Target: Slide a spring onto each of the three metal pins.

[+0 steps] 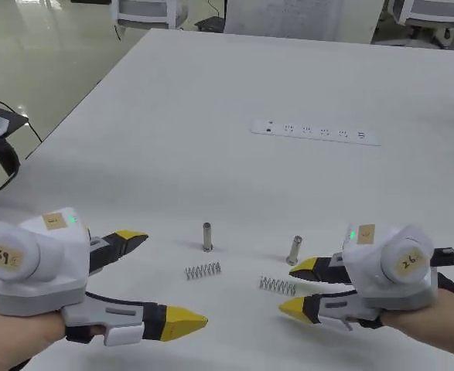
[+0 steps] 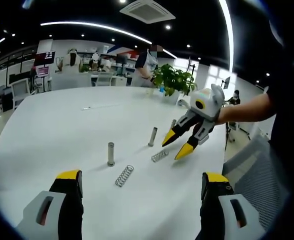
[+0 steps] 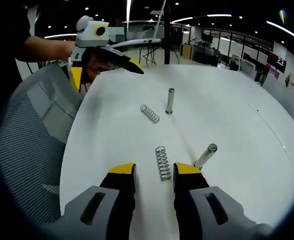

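Lying on the smooth white table (image 1: pixel 211 154), two coiled wire springs (image 1: pixel 203 270) rest beside cylindrical metal pins (image 1: pixel 207 236), left gripper (image 1: pixel 158 278) gaping wide, right gripper (image 1: pixel 298 287) parted, both empty.

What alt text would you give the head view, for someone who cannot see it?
Two hand-held, yellow-tipped grippers hover open over a white table: the left gripper and the right gripper. Between them stand a left pin and a right pin, with a left spring lying loose and a right spring at the right gripper's tips.
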